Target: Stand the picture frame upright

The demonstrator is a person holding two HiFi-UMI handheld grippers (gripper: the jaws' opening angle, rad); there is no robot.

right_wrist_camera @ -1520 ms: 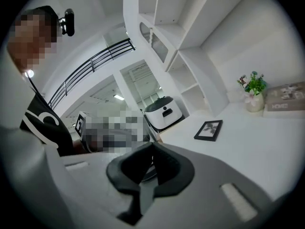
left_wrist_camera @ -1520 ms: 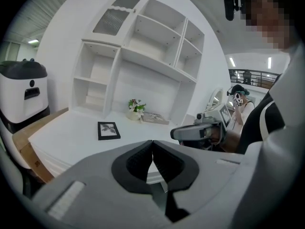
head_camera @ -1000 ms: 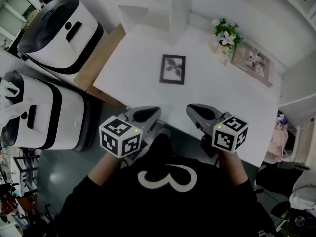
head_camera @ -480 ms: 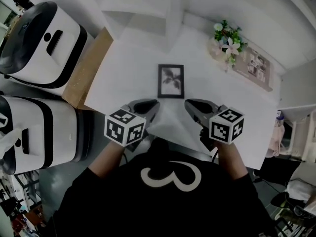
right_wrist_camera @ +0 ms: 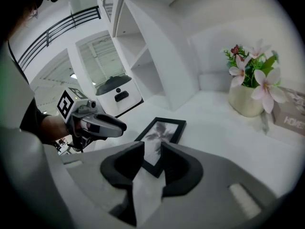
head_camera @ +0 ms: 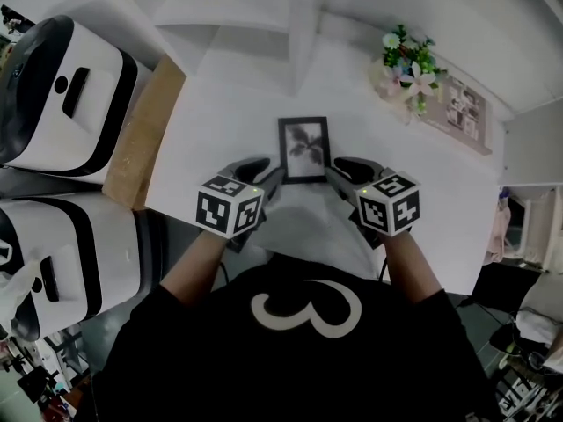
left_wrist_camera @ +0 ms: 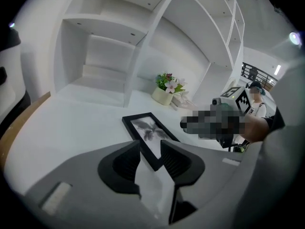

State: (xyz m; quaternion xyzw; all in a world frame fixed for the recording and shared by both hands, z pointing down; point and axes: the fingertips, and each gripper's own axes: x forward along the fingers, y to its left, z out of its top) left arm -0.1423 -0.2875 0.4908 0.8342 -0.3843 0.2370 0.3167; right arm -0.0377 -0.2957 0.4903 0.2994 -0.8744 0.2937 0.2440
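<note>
The picture frame (head_camera: 304,150) is a thin, flat rectangle with a black rim and a grey leaf picture inside. It lies flat, picture up, on the smooth white counter (head_camera: 220,104), right in front of us. Its long side points away from us, toward the white shelf (head_camera: 264,11), and a short side is nearest us.

We hold a gripper in each hand. The left gripper (head_camera: 269,172) is at the frame's near left corner. The right gripper (head_camera: 338,169) is at its near right corner. Both have dark grey pads with little ridges, and both pairs of jaws are opening. In each gripper view a near corner of the frame shows in the gap between the jaws, but the pads do not press on it.

Farther back on the right stands a small flower pot (head_camera: 403,60) with pink and white blooms, and a photo card (head_camera: 462,112) is just beside it. A brown wooden board (head_camera: 145,130) lies along the counter's left edge. Two rounded white and black machines (head_camera: 62,86) stand to the left.
</note>
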